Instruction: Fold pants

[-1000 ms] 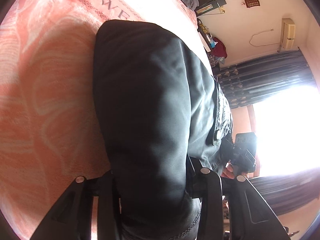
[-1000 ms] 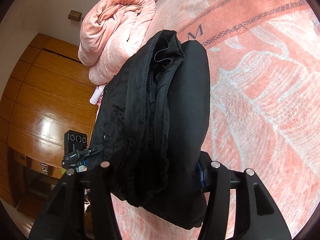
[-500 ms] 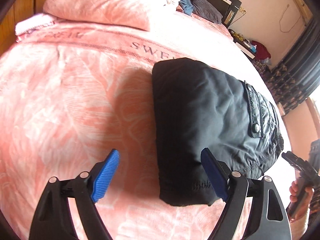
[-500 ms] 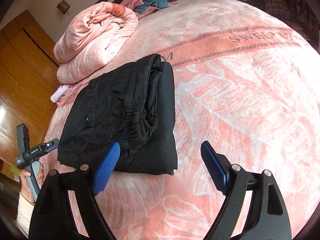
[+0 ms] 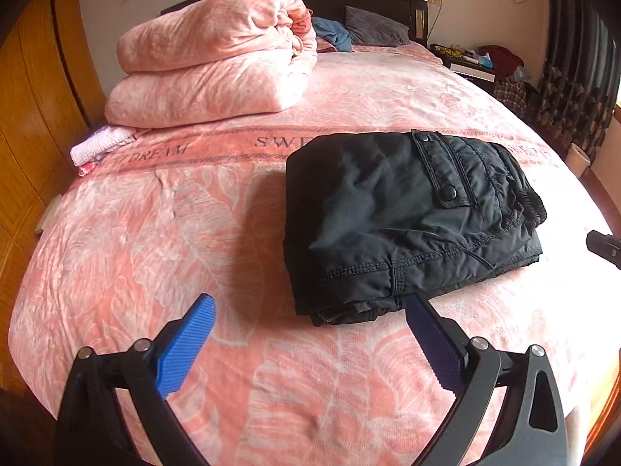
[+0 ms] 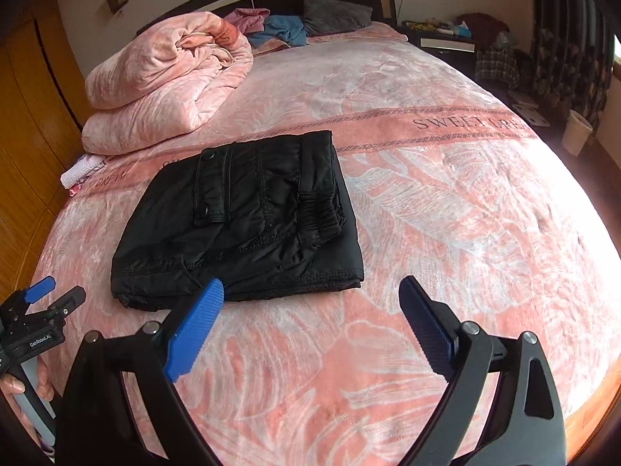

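Folded pants on the bed, both claws released.
The black pants (image 5: 407, 217) lie in a folded bundle on the pink bed (image 5: 194, 240), in front of a rolled quilt (image 5: 213, 66). The left claw (image 5: 310, 334) and right claw (image 6: 310, 318) hang spread wide above the bed, apart from the pants, gripping nothing.

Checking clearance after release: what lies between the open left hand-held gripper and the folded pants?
Nothing but bare pink bedspread lies between the left hand-held gripper and the black pants, as the left wrist view shows.
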The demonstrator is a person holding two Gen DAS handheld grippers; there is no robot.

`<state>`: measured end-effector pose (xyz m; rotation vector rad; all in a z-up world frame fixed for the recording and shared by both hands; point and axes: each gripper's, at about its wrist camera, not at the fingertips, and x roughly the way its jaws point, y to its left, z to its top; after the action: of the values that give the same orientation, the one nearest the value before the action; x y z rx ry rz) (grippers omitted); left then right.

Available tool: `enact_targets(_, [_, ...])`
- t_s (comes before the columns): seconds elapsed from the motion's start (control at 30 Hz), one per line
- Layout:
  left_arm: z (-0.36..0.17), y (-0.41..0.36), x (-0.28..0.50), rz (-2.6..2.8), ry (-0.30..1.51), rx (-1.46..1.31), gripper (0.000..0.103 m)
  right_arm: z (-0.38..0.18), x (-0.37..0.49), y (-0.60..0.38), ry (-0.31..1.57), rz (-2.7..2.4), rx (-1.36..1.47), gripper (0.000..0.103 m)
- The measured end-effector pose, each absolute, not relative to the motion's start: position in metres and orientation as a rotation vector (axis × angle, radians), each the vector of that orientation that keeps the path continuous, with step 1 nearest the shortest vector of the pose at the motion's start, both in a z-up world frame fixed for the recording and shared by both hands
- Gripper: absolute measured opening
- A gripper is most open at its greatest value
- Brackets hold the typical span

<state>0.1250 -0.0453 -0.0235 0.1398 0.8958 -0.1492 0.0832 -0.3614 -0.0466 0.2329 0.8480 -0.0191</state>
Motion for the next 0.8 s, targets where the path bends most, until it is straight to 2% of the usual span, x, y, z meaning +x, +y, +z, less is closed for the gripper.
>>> enact_targets(0.43, [0.001, -0.040, 0.102, -0.148, 0.870, 0.053, 0.099, -0.019, 0.049, -0.331, 0.803, 0.012, 0.170, 0.092])
enact_targets(0.8, [0.009, -0.038, 0.090, -0.122, 0.849, 0.085, 0.099, -0.009, 0.035, -0.321, 0.793, 0.029, 0.142, 0.092])
